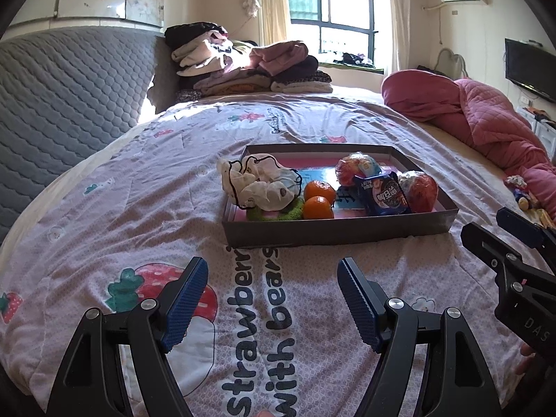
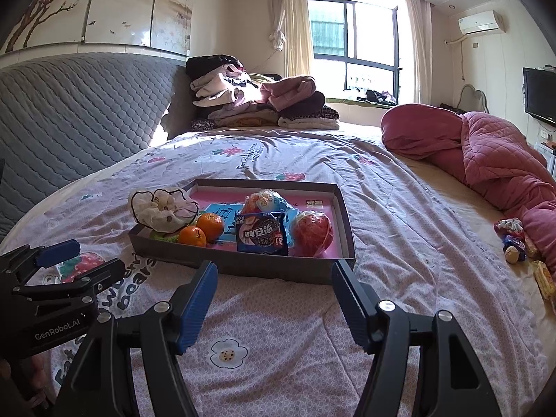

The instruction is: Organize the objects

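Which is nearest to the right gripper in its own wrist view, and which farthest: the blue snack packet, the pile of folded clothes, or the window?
Seen from the right gripper, whose jaws stand open and empty:
1. Blue snack packet, in the tray's near part, just ahead.
2. Pile of folded clothes, at the bed's far end.
3. Window, in the back wall behind the clothes.

the bed's quilt [image 1: 146, 187] is pale lilac, printed with red strawberries, green leaves and dark lettering. the box [image 1: 333, 231] near its middle is grey outside, pink inside. in it, two oranges [image 1: 318, 199] are bright orange, the scrunchie [image 1: 260, 182] cream with black edging, the snack packet [image 1: 384, 196] dark blue, the wrapped balls [image 1: 418, 189] red. both tongs, left [image 1: 272, 307] and right [image 2: 274, 304], have black frames and blue pads. at the bed's right edge the blanket [image 2: 486, 149] is quilted pink; the headboard [image 2: 69, 111] is quilted grey.
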The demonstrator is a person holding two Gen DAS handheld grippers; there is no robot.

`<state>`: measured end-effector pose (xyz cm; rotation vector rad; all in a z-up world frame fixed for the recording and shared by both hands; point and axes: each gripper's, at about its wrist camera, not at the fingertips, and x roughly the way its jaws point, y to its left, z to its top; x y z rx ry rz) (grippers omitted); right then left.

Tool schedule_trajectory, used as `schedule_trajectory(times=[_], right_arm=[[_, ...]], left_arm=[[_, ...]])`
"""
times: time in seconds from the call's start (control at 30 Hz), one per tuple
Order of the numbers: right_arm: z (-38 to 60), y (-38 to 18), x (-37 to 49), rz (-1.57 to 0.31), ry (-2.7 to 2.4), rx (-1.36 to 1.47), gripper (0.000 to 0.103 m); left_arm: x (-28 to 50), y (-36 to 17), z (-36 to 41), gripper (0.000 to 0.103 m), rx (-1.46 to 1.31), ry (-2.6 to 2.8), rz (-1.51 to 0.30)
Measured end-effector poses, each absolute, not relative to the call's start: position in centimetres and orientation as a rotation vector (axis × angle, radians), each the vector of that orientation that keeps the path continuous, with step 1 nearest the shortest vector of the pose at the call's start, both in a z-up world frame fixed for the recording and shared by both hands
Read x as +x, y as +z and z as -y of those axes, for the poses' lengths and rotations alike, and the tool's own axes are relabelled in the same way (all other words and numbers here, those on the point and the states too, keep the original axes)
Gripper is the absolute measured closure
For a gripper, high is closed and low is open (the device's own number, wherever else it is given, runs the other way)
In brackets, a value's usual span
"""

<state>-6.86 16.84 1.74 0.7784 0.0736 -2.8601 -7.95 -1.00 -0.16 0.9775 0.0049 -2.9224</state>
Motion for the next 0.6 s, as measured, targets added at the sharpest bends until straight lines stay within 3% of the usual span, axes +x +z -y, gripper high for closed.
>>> schedule_trajectory(times=[0.6], right_arm=[[-16.7,-1.3,-7.6,-0.081,-2.844,0.879,0.036]], left_arm=[[-9.5,-2.9,1.5,0.025,1.048,-2.926,-0.03]])
